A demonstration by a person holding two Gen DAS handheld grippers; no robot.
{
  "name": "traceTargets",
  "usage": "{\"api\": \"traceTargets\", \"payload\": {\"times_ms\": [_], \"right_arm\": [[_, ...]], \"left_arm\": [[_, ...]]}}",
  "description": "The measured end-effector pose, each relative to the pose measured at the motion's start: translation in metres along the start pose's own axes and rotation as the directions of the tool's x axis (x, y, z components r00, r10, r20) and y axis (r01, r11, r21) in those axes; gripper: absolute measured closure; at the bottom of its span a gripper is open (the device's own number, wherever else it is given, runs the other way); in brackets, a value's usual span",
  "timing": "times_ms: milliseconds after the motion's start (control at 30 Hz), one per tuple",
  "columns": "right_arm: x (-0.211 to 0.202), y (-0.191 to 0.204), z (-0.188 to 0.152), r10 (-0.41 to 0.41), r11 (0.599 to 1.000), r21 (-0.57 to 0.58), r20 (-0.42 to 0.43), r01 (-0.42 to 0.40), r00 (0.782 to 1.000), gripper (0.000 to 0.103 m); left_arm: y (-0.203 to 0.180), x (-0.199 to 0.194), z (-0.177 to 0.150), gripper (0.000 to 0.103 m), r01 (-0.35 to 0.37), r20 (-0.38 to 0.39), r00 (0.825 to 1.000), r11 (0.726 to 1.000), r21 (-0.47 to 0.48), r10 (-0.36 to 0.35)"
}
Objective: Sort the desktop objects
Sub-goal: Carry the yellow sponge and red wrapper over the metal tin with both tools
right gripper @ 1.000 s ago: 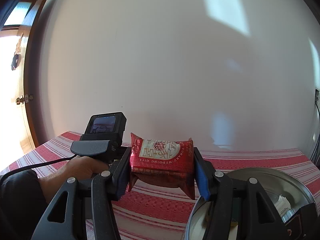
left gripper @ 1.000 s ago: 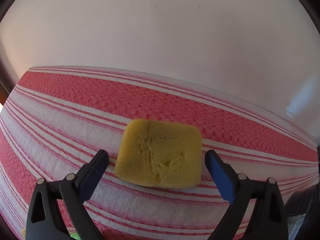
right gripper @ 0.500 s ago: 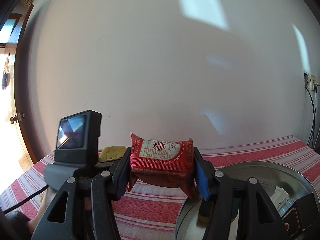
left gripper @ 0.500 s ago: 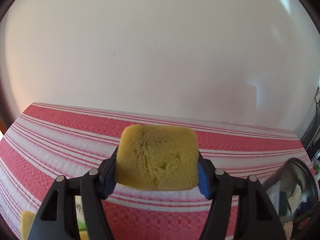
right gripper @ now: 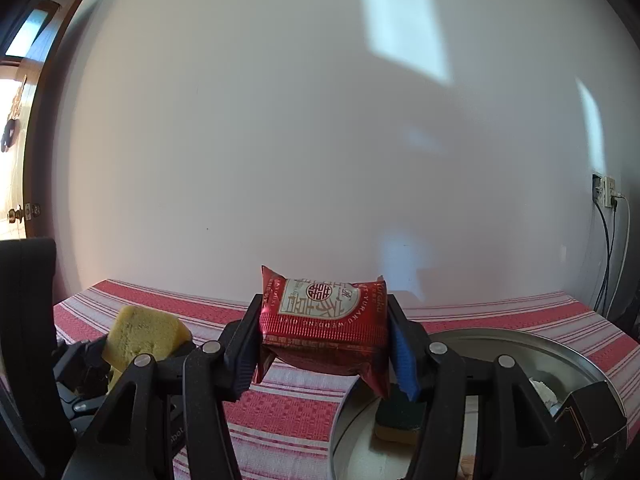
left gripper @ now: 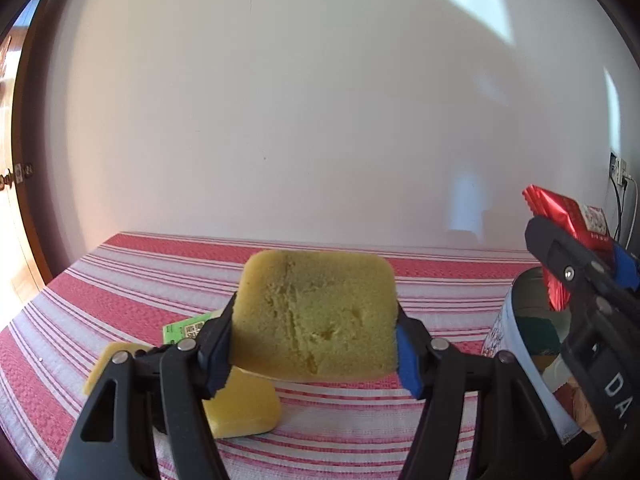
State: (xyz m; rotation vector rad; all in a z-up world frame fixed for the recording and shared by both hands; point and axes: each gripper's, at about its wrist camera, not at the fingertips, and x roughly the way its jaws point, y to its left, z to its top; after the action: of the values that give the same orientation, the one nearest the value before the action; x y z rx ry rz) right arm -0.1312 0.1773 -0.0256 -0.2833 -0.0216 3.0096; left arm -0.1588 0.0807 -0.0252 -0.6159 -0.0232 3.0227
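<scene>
My left gripper (left gripper: pixel 314 350) is shut on a yellow sponge (left gripper: pixel 316 316) and holds it above the red-striped tablecloth (left gripper: pixel 120 292). The sponge also shows at the left in the right wrist view (right gripper: pixel 144 330). My right gripper (right gripper: pixel 322 354) is shut on a red foil snack packet (right gripper: pixel 324 324), held above the left rim of a round metal tin (right gripper: pixel 500 338). The packet (left gripper: pixel 568 216) and right gripper show at the right in the left wrist view, over the tin (left gripper: pixel 516 320).
A second yellow sponge (left gripper: pixel 244 408) and a green packet (left gripper: pixel 188 326) lie on the cloth under my left gripper. The tin holds a green-and-yellow scouring sponge (right gripper: pixel 400 416), a dark box (right gripper: pixel 588 420) and white items. A white wall stands behind the table.
My left gripper closed on the yellow sponge and lifted it off the cloth, swinging right toward the tin. My right gripper kept hold of the red packet and turned right.
</scene>
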Motion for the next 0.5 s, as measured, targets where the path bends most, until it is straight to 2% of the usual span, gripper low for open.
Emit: {"api": "traceTargets", "payload": {"times_ms": [167,400,500], "right_arm": [[-0.015,-0.012,-0.008,-0.027,1.000,-0.013,0.014,0.027,1.000,0.044],[-0.047,-0.018,-0.022,-0.069,0.995,-0.075,0.049,0.073,0.996,0.044],[-0.052,-0.016,-0.018,-0.082,0.991,-0.099,0.056,0.088,0.995,0.044]], "left_arm": [[-0.004,-0.027,-0.004,0.037,0.006,0.069,0.998,1.000,0.025,-0.007],[0.003,-0.042,-0.007,0.037,0.013,0.107,0.994,1.000,0.001,-0.013],[0.000,-0.055,-0.010,0.037,0.014,0.117,0.993,1.000,0.001,-0.014]]}}
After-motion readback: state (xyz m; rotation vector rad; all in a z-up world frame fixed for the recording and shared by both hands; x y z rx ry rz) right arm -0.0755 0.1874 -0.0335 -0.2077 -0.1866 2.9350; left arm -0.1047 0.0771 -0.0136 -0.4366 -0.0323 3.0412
